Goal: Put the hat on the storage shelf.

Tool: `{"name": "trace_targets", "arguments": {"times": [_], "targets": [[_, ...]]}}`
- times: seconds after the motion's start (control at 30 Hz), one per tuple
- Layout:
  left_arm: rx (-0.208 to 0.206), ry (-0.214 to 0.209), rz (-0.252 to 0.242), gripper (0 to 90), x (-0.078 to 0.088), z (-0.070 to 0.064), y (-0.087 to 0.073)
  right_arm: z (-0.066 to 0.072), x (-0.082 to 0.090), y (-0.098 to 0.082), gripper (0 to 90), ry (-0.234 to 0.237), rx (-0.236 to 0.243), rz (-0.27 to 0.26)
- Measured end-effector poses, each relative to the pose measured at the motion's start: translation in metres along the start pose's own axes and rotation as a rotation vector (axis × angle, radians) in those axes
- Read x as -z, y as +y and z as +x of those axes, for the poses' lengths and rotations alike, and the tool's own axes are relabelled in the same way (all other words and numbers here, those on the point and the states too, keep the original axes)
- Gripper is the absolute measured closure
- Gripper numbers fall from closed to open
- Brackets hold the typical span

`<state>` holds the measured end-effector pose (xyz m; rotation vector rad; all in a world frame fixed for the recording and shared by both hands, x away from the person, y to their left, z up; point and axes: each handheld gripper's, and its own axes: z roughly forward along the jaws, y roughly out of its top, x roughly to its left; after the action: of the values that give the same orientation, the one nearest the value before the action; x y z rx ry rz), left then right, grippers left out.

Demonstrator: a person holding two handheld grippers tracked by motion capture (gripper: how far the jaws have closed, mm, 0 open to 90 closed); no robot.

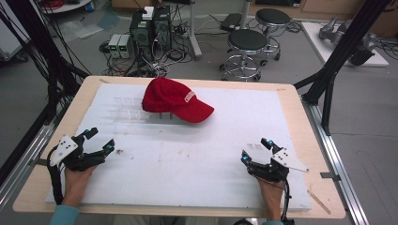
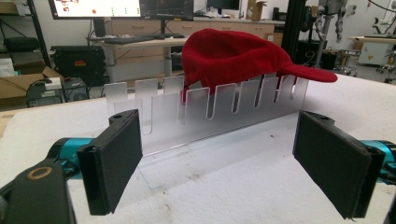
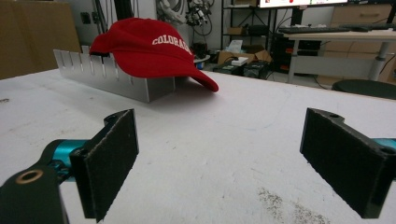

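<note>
Nearest to me on the worktop (image 1: 291, 117), my two hands rest at its near edge, each with a gripper pointing forward over the white mat (image 1: 187, 164). My left gripper (image 1: 99, 140) sits at the left, its fingers (image 2: 114, 158) spread wide with nothing between them. My right gripper (image 1: 256, 150) sits at the right, well apart from the left, and its fingers (image 3: 109, 161) are likewise spread wide and grip nothing. A smudge of dark dust (image 3: 285, 205) marks the mat just ahead of the right gripper. Farther out, toward the back of the mat, stands a clear slotted rack (image 2: 205, 112), upright. A red cap (image 1: 176, 99) lies over the right part of the rack, its brim (image 3: 203, 79) pointing right and dipping to the mat; white lettering on its front reads COLORADO. Beyond the worktop stand two round stools (image 1: 248, 44) and computer towers (image 1: 150, 28) on the floor.
</note>
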<state>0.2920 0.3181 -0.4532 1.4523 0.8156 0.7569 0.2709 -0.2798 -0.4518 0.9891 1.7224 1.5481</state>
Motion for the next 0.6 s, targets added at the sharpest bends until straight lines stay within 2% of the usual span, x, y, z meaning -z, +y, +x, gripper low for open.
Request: {"name": "trace_targets", "arguments": {"times": [0.43,0.6], "targets": [[-0.004,0.006,0.001,15.9,-0.0003,-0.0008,0.0002,-0.0004,0.0005,-0.0002,10.5,-0.002,-0.004,-0.006],[-0.01,0.006,0.009,15.8,-0.0011,-0.0012,0.0006,-0.0002,0.0005,-0.0002,10.5,-0.002,0.01,-0.009]]}}
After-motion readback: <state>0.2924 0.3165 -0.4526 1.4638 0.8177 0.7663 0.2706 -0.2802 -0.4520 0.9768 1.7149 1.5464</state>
